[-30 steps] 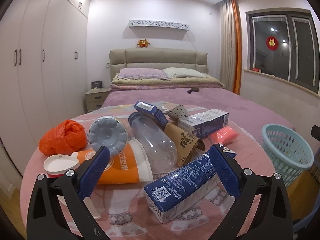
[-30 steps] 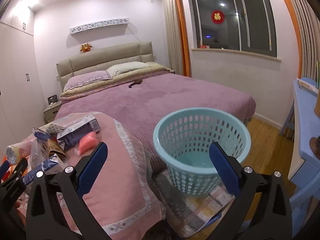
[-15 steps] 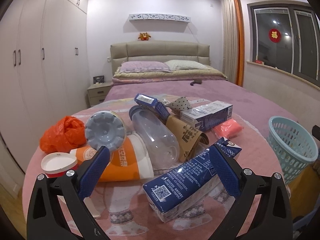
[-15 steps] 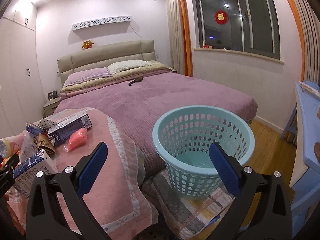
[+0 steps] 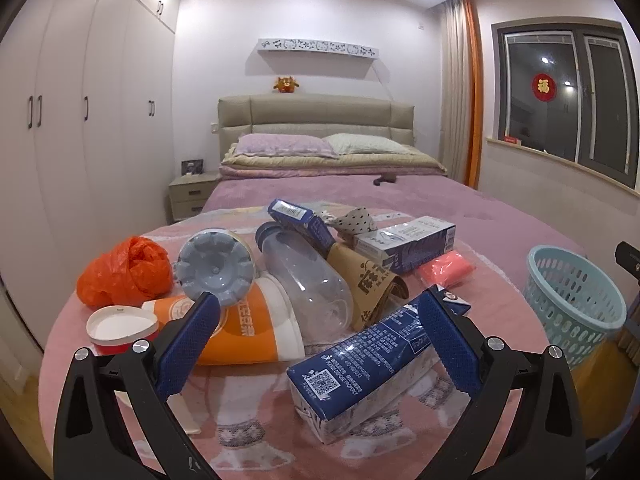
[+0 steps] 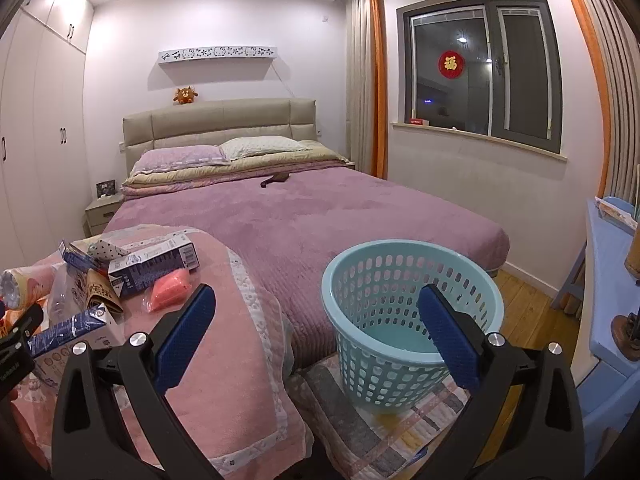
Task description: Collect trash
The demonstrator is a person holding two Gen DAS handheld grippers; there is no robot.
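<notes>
Two grippers spread wide, neither holding anything.

The left gripper hangs with fingers apart over the pink blanket; a blue milk carton lies just ahead between them, an orange cup at its left finger. The right gripper gapes above the teal basket, which stands ahead at its right finger.

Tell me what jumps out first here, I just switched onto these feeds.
A heap of trash on the pink blanket: a blue carton lies nearest, between the open left gripper fingers, with an orange cup and clear bottle behind it. To its right, on the floor, stands the teal basket, apparently empty, with the open right gripper hovering before it.
</notes>
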